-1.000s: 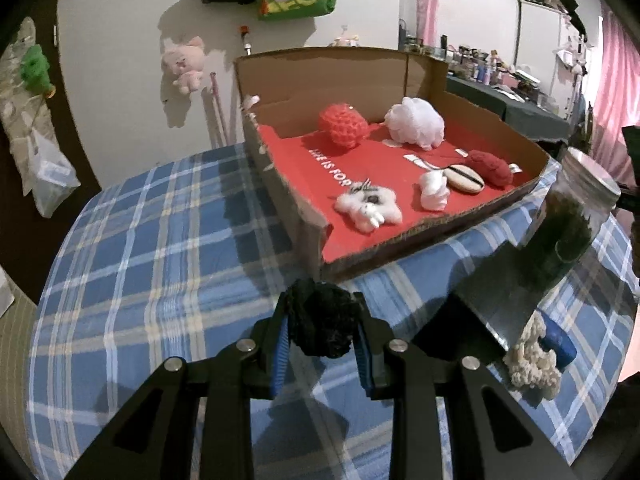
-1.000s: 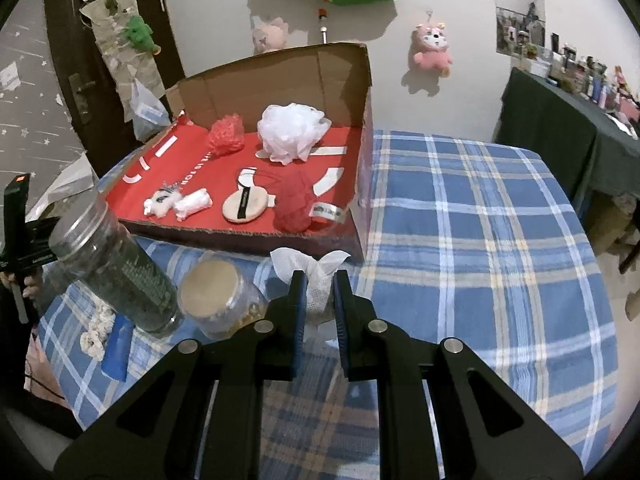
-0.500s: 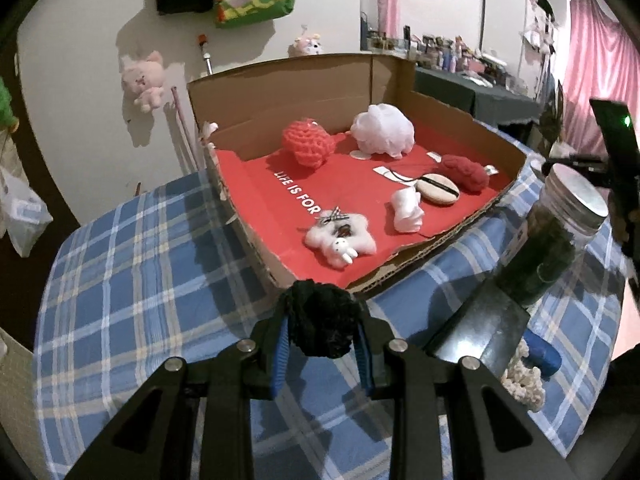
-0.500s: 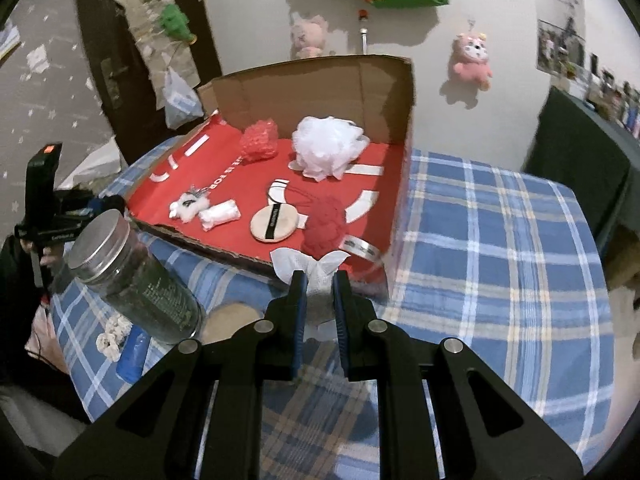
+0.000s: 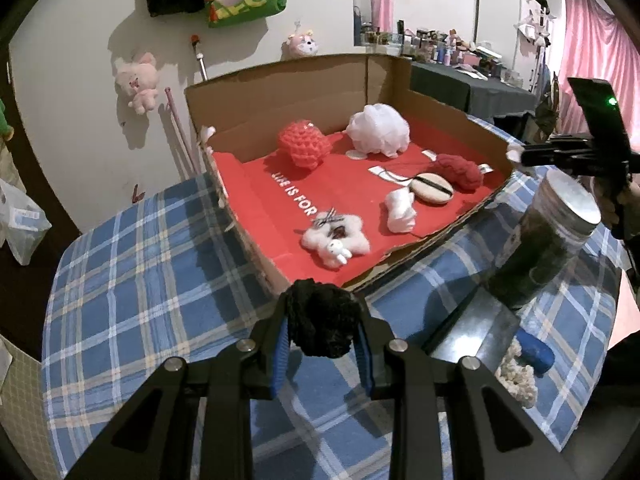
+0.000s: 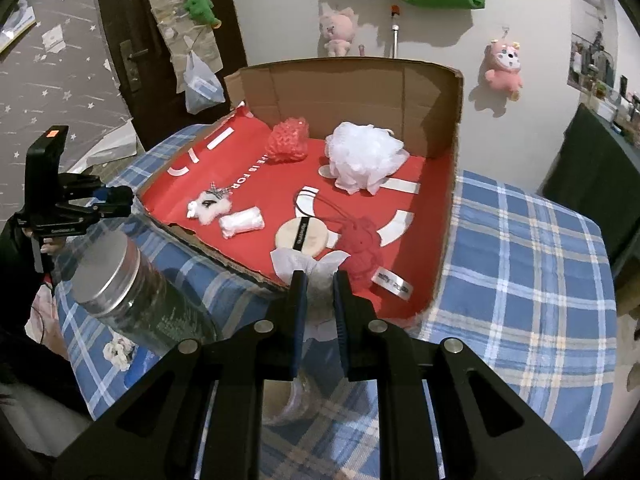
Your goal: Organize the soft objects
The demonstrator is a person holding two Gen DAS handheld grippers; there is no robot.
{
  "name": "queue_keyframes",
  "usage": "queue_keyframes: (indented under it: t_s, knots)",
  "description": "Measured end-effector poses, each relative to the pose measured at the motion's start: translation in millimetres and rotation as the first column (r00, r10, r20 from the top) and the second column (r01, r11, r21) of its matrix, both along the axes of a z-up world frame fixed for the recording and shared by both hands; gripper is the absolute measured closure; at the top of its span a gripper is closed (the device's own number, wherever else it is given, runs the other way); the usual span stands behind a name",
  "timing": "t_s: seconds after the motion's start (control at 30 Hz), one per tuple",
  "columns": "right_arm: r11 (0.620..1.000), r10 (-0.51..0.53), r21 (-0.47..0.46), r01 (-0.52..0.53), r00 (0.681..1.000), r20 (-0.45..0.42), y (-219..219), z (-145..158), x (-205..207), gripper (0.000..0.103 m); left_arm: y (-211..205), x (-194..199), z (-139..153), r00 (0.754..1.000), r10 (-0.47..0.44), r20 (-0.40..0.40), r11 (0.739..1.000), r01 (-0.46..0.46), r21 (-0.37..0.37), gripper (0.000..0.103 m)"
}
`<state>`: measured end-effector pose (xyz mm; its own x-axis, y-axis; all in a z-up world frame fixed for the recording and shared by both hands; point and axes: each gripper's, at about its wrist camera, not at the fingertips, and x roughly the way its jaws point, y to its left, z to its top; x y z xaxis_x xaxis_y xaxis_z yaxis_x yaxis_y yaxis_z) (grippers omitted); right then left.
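Note:
My left gripper is shut on a black knitted ball, held above the table just before the near edge of the open cardboard box. My right gripper is shut on a white tissue wad, held over the box's near edge. On the box's red floor lie a red knitted ball, a white mesh pouf, a dark red yarn piece, a beige puff, a small white roll and a white fluffy charm.
A tall glass jar with a metal lid stands right of the box, also seen in the right wrist view. A second jar sits under my right gripper. A white knit piece and a blue object lie on the plaid tablecloth.
Both grippers have lifted and moved forward toward the box, each still holding its object. The right gripper now hangs over the box's near edge.

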<state>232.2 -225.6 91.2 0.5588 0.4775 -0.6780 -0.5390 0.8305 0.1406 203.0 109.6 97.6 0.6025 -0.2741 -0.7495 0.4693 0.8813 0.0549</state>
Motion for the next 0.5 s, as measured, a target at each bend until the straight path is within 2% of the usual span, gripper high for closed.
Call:
queue_keyframes:
  t_s: [0.2,0.5]
  knots:
    - [0.999,0.032,0.0,-0.032,0.999,-0.008,11,3,5,0.09,-13,2,8,0.999,-0.039,0.005,0.999,0.039,0.009,0.073]
    - [0.997,0.082,-0.002,-0.082,0.994,-0.075,24,-3,19,0.09,-44,12,2,0.989,-0.135,-0.055,0.989,0.138,0.057,0.073]
